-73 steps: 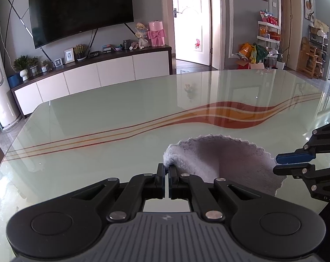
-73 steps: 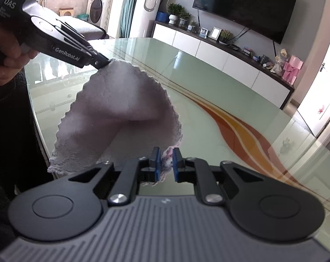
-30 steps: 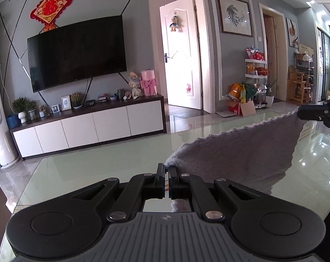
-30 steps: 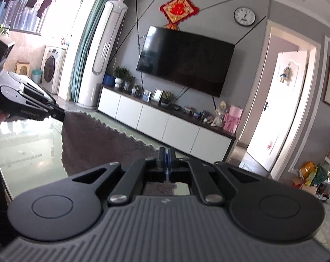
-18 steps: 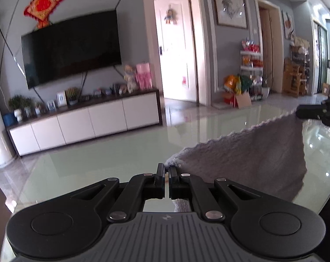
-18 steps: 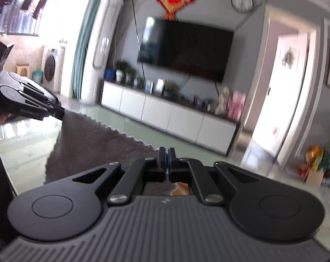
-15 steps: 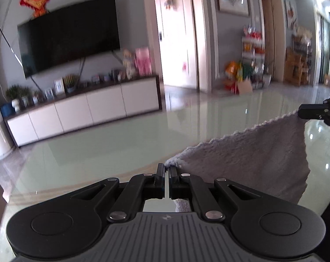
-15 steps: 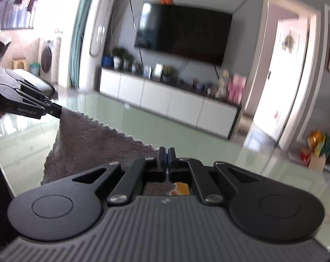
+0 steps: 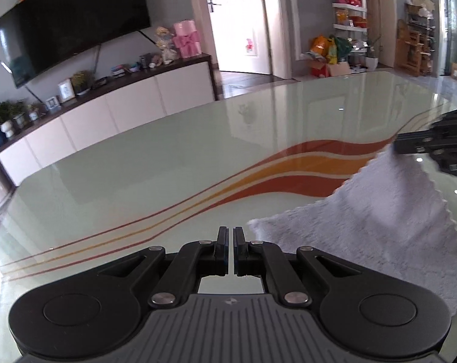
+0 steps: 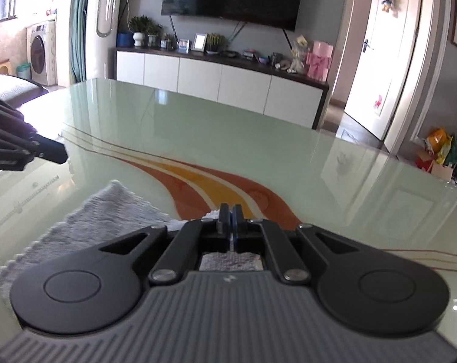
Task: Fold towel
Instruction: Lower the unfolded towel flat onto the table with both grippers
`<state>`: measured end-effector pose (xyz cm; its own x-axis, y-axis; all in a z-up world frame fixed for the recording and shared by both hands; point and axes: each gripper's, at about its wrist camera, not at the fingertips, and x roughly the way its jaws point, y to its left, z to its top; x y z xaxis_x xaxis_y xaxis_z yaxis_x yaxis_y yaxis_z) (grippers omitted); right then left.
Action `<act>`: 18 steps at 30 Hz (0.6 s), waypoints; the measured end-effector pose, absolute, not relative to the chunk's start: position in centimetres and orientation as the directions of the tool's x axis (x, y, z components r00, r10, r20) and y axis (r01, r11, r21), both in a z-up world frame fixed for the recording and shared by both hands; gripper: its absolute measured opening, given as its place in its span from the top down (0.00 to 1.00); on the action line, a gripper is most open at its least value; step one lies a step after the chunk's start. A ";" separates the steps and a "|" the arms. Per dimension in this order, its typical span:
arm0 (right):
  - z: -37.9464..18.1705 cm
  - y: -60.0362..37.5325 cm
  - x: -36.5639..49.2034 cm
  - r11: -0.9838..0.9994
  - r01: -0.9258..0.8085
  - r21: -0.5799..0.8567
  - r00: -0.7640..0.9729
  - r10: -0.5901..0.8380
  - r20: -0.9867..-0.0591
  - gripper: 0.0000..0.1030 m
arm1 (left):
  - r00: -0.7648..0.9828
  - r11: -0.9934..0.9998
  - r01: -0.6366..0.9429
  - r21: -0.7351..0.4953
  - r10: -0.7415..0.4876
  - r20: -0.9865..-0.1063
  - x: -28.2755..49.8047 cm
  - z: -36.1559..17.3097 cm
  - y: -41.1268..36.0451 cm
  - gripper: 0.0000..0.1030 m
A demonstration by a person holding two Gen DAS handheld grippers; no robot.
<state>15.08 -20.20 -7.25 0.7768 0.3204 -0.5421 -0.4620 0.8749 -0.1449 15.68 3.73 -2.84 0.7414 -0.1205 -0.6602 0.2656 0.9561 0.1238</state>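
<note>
A pale grey towel [image 9: 364,233] with a scalloped edge lies on the glass table [image 9: 168,163]. My left gripper [image 9: 229,236] has a narrow gap between its jaws and nothing in them; the towel's near corner lies just to its right. My right gripper [image 10: 229,211] is shut on the towel's other corner, and the towel [image 10: 107,211] spreads to its left on the table. The right gripper also shows in the left wrist view [image 9: 398,146] at the towel's far corner. The left gripper shows in the right wrist view [image 10: 60,152] above and apart from the towel.
The table has a pale green glass top with red and orange wavy stripes [image 9: 304,166]. A white TV cabinet [image 10: 222,87] stands beyond the table's far edge. A person's hand area is at the left edge of the right wrist view.
The towel has come down from being held stretched in the air to lying on the table. My left gripper has let go of its corner and now stands slightly apart. The right gripper still holds its corner.
</note>
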 end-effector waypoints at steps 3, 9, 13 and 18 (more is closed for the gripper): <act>-8.1 -20.5 15.9 0.881 -0.449 -0.152 0.774 0.297 -0.559 0.98 | 0.730 0.953 0.289 0.095 -0.155 -0.666 15.7 -3.3 3.1 0.95; -8.5 -21.8 16.6 0.911 -0.390 -0.130 0.786 0.256 -0.563 0.67 | 0.704 0.941 0.331 0.067 -0.199 -0.681 15.5 -5.2 1.4 0.93; -7.6 -22.8 12.3 0.915 -0.387 -0.115 0.808 0.276 -0.521 0.66 | 0.697 0.936 0.347 0.059 -0.215 -0.684 14.6 -6.1 0.2 0.75; -9.6 -21.2 6.5 0.865 -0.496 -0.077 0.723 0.362 -0.589 0.58 | 0.716 0.936 0.347 0.059 -0.223 -0.662 12.7 -7.2 -1.2 0.34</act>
<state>6.53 -21.17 -9.59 0.7227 0.3624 -0.5886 -0.4963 0.8648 -0.0769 12.65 -1.17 -7.22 0.7160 -0.2230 -0.6615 0.3465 0.9362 0.0594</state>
